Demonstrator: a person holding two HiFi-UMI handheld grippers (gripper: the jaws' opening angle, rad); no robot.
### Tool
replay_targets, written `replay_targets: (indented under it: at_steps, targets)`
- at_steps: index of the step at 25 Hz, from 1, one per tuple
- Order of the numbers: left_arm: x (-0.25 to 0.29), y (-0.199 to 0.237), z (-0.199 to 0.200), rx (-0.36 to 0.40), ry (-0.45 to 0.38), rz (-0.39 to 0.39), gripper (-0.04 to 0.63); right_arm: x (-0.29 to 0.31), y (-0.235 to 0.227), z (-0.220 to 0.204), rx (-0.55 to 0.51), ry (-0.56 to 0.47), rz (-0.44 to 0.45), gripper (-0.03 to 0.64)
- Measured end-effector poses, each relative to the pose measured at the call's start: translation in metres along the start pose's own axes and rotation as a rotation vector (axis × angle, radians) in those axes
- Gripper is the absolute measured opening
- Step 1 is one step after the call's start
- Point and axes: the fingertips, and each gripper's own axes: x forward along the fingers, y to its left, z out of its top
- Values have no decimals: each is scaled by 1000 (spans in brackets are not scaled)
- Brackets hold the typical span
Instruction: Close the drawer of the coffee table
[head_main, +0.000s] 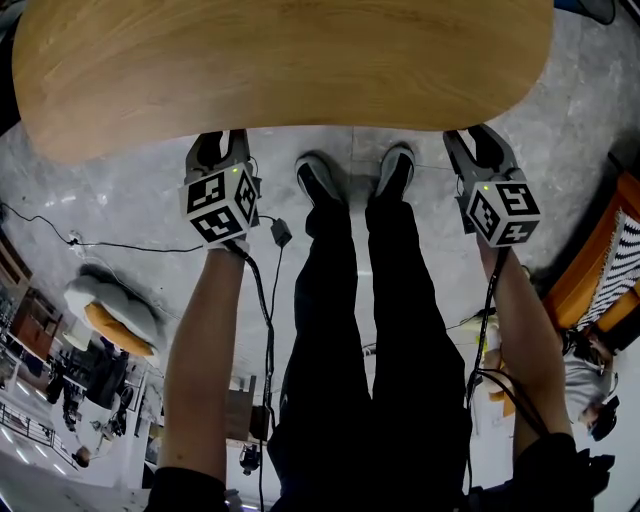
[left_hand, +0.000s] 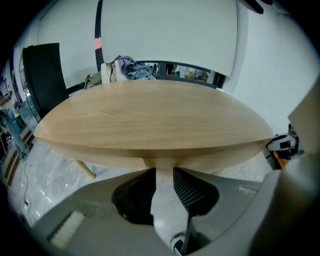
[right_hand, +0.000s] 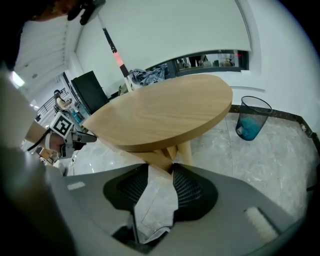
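The coffee table (head_main: 280, 60) has a pale oval wooden top that fills the top of the head view. No drawer shows there; the top hides whatever lies beneath it. My left gripper (head_main: 222, 140) reaches to the table's near edge on the left, and my right gripper (head_main: 478, 140) does the same on the right. In the left gripper view the jaws (left_hand: 165, 170) stand apart just under the tabletop's rim (left_hand: 150, 150), with nothing between them. In the right gripper view the jaws (right_hand: 162, 167) also stand open and empty, aimed at the wooden legs (right_hand: 172, 152) under the top.
The person's legs in black trousers and dark shoes (head_main: 352, 175) stand between the grippers. Cables (head_main: 120, 245) trail over the grey marble floor. A wire bin with a blue liner (right_hand: 252, 117) stands right of the table. An orange piece of furniture (head_main: 595, 265) is at the right.
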Motion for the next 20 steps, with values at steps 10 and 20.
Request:
replay_targets:
  at_steps: [10,20]
  targets:
    - [6,-2,13,5,-38,28,118,5,-8,13,2,-30,-9,160]
    - [7,0,18,18,-37,46,118,8,-10,16,3,-53,-2,158]
